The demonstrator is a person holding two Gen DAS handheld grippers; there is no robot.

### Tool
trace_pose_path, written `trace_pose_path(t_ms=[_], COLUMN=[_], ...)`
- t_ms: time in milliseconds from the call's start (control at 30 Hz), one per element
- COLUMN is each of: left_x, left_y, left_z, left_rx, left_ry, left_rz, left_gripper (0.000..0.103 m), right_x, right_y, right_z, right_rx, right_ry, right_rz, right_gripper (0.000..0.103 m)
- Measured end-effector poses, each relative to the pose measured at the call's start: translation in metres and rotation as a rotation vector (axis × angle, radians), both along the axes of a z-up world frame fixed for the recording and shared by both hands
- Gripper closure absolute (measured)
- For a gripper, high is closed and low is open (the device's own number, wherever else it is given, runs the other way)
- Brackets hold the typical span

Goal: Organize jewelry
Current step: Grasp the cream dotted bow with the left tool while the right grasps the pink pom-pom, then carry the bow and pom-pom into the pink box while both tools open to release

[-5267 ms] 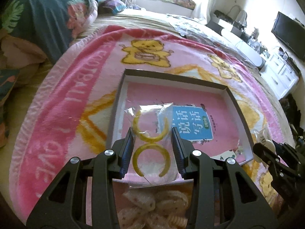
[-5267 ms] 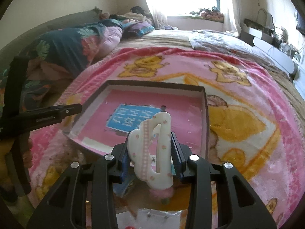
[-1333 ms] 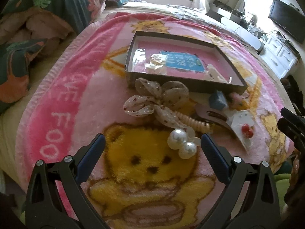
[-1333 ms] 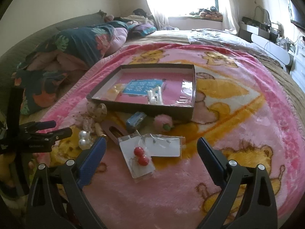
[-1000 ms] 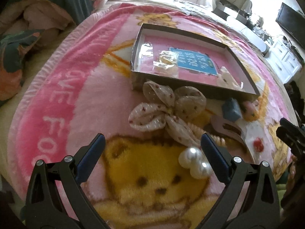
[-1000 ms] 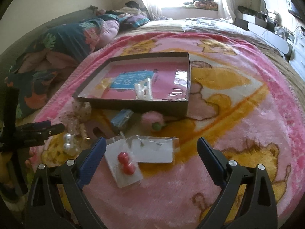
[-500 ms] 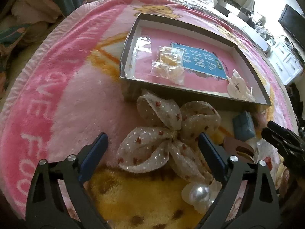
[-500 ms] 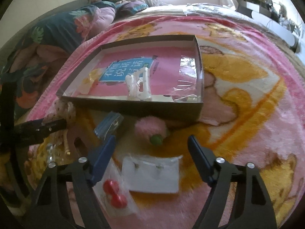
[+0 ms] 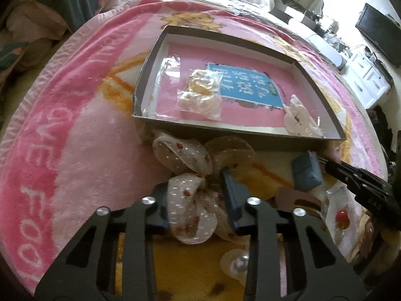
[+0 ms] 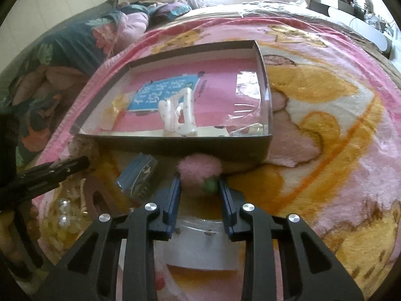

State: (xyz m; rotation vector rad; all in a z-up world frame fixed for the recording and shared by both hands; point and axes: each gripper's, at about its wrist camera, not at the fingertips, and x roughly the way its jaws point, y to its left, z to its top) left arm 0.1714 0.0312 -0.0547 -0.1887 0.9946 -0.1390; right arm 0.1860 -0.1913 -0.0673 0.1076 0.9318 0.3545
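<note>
Closing in on two pieces at once, I have brought both pairs of fingers down from wide open a moment ago until they bracket their targets. My left gripper (image 9: 199,195) now has the dotted ribbon bow (image 9: 193,175) between its blue pads, pinching the lower loops; it looks grasped, though I cannot tell how firmly. My right gripper (image 10: 199,198) straddles the pink fuzzy pom-pom (image 10: 199,173) with its green tip, pads touching or nearly touching its sides. That suggests both are the next items bound for the tray (image 9: 147,75), where the bagged yellow hoops (image 9: 200,94) and the white claw clip (image 10: 179,115) already lie.

The bow is sheer, crinkly fabric with red specks, soft and likely to fold under pressure. The pom-pom is plush and rounded. Nearby on the fleecy pink blanket (image 9: 80,135) sit a blue packet (image 9: 307,173), a pearl piece (image 9: 241,266) and carded red earrings (image 9: 342,217) in glossy plastic.
</note>
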Motion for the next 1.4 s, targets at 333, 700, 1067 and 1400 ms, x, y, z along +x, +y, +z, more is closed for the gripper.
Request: trace_pose_path(t_ms=[333,700,1067,1400], left_x=[-0.012,-0.022,-0.026,-0.016], left_y=[0.001,-0.008,-0.030,-0.049], left_z=[0.022,0.047,0.072,0.086], left_rx=[-0.006,-0.008,-0.009,-0.004], left_ry=[-0.053,-0.102,-0.150,-0.174], left_rz=[0.005,-0.009,-0.051,-0.075], left_gripper=[0.090,0.091,0.091,0.091], right_x=[-0.017,-0.044,-0.066,-0.061], right_y=[-0.028,-0.064,-0.087,-0.080], right_z=[0.015,0.033,0.060,0.081], right_rx=[0.044,0.070,0.080,0.101], right_ry=[-0.050,-0.096,-0.170,-0.221], right_rz=[-0.045,-0.102,-0.134,-0.112], right_gripper=[0.077,0.077,0.077,0.077])
